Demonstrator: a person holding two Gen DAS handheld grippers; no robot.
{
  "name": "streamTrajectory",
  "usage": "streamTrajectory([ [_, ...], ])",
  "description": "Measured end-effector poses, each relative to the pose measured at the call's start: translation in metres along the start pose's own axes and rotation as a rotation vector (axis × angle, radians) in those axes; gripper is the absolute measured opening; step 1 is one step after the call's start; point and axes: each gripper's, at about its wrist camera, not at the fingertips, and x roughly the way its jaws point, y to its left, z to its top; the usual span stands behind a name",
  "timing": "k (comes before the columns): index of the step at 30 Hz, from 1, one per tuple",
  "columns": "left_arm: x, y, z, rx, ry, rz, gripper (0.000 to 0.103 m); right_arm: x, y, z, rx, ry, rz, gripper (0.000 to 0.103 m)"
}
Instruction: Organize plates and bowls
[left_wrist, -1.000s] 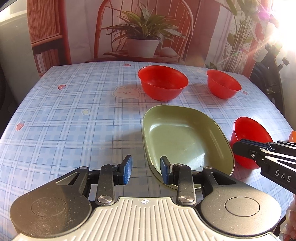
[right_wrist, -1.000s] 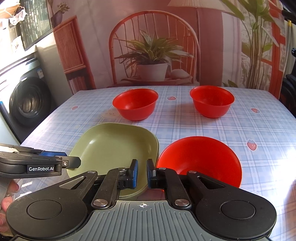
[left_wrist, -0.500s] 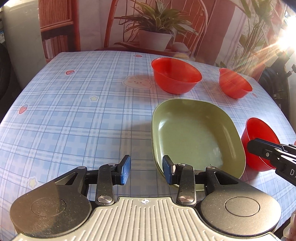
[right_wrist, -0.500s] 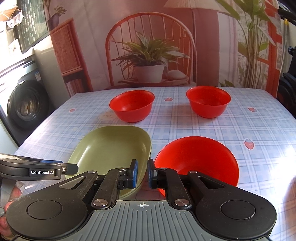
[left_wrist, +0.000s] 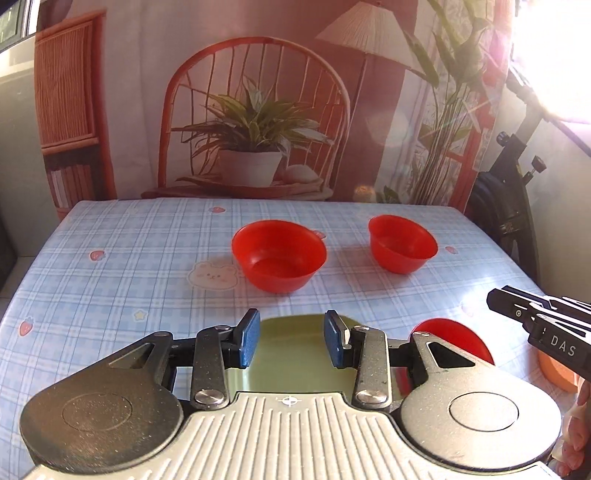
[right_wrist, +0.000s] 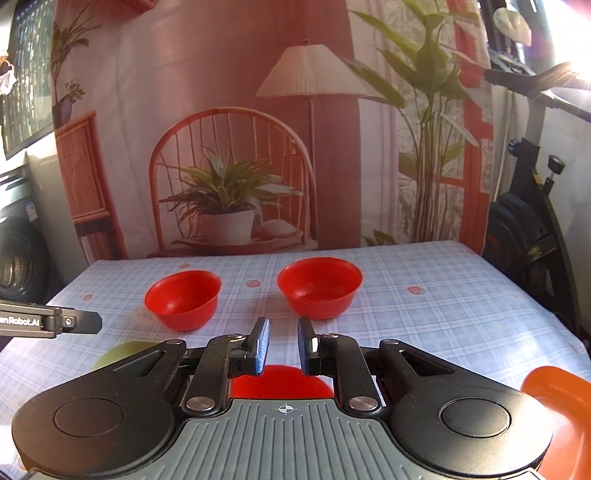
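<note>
Two red bowls stand at the far side of the checked table: a left bowl (left_wrist: 279, 254) (right_wrist: 183, 297) and a right bowl (left_wrist: 402, 243) (right_wrist: 320, 286). A green plate (left_wrist: 295, 350) (right_wrist: 118, 354) lies just under my left gripper (left_wrist: 291, 343), which is open and empty. A third red bowl (left_wrist: 454, 339) (right_wrist: 280, 382) sits near the front, right of the plate, below my right gripper (right_wrist: 282, 345). The right gripper is open by a narrow gap and empty. Both grippers hover above the table.
An orange dish (right_wrist: 554, 406) (left_wrist: 557, 373) lies at the table's front right corner. A printed backdrop with a chair and plants hangs behind the table. An exercise bike (right_wrist: 524, 229) stands to the right. A washing machine (right_wrist: 18, 254) stands to the left.
Both grippers have risen and tilted up, so the plate and near bowl dropped low in view. The right jaws opened slightly wider. Nothing on the table has moved.
</note>
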Motion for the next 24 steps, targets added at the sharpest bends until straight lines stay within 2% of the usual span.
streamTrajectory([
  [4,0.007,-0.046,0.026,0.065,-0.038,-0.094,0.04,-0.013,-0.054,0.007,0.045,-0.069,-0.134,0.017],
  [10,0.034,-0.13,0.033,0.15,-0.009,-0.263,0.04,-0.032,-0.132,-0.012,0.136,-0.081,-0.312,0.017],
  [17,0.078,-0.224,-0.004,0.298,0.095,-0.44,0.041,-0.053,-0.199,-0.057,0.238,-0.016,-0.48,0.018],
  [21,0.101,-0.262,-0.03,0.339,0.173,-0.502,0.041,-0.055,-0.227,-0.085,0.295,0.034,-0.549,0.019],
  [24,0.117,-0.282,-0.046,0.353,0.219,-0.505,0.041,-0.053,-0.237,-0.1,0.327,0.067,-0.557,0.019],
])
